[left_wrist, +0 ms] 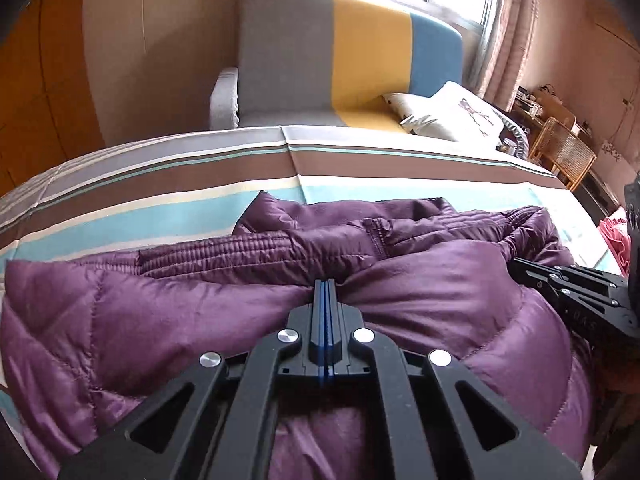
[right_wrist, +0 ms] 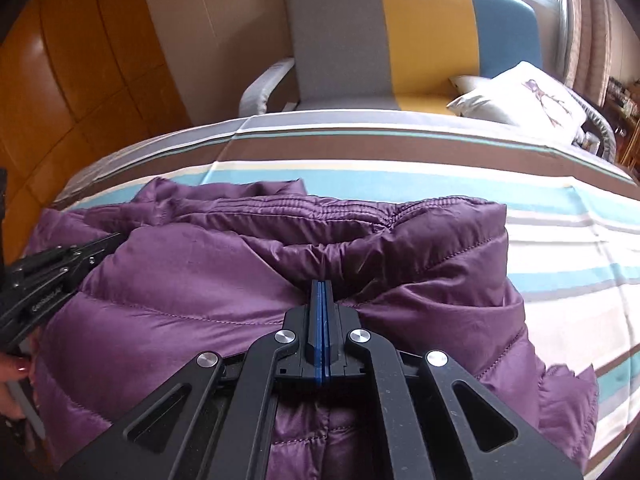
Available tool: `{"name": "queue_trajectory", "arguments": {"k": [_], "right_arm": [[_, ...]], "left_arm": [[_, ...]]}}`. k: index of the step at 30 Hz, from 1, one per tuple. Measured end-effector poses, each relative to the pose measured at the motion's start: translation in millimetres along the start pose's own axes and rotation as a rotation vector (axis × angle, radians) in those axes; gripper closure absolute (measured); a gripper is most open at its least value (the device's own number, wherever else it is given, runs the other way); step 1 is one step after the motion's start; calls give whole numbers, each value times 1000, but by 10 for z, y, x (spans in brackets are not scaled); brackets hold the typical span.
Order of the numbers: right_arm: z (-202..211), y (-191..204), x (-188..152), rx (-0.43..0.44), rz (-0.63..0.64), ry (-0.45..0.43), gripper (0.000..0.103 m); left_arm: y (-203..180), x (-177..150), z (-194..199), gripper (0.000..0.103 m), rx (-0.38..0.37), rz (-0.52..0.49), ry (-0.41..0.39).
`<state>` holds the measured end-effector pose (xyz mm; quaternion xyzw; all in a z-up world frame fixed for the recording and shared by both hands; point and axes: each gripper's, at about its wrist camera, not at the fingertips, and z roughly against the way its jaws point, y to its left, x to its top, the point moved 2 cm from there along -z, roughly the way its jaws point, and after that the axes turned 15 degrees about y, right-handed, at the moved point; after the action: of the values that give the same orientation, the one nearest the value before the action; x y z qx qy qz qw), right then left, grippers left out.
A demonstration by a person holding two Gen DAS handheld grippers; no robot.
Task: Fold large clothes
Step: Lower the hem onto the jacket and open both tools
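The purple down jacket [left_wrist: 420,288] is lying crumpled on the striped bedsheet [left_wrist: 200,184]. The left gripper [left_wrist: 327,282] is pinching a fold of it with its jaws fully closed. The right gripper [right_wrist: 321,283] is doing the same further right. The small white lettering on the arm cannot be read.

Your left gripper [left_wrist: 327,282] buries its tips in the purple jacket [left_wrist: 200,300], so any pinched fold stays hidden. Both views cut the jacket's near edge off behind the gripper frames.
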<state>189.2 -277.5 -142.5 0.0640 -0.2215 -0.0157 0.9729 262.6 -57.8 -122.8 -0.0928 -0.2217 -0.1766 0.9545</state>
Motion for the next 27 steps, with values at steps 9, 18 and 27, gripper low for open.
{"name": "queue_trajectory", "arguments": {"k": [9, 18, 27], "right_arm": [[-223, -16, 158, -20, 9, 1, 103], [44, 122, 79, -72, 52, -2, 102], [358, 100, -231, -96, -2, -37, 102]], "left_arm": [[55, 174, -332, 102, -32, 24, 48], [-43, -101, 248, 15, 26, 22, -40], [236, -497, 424, 7, 136, 113, -60]]}}
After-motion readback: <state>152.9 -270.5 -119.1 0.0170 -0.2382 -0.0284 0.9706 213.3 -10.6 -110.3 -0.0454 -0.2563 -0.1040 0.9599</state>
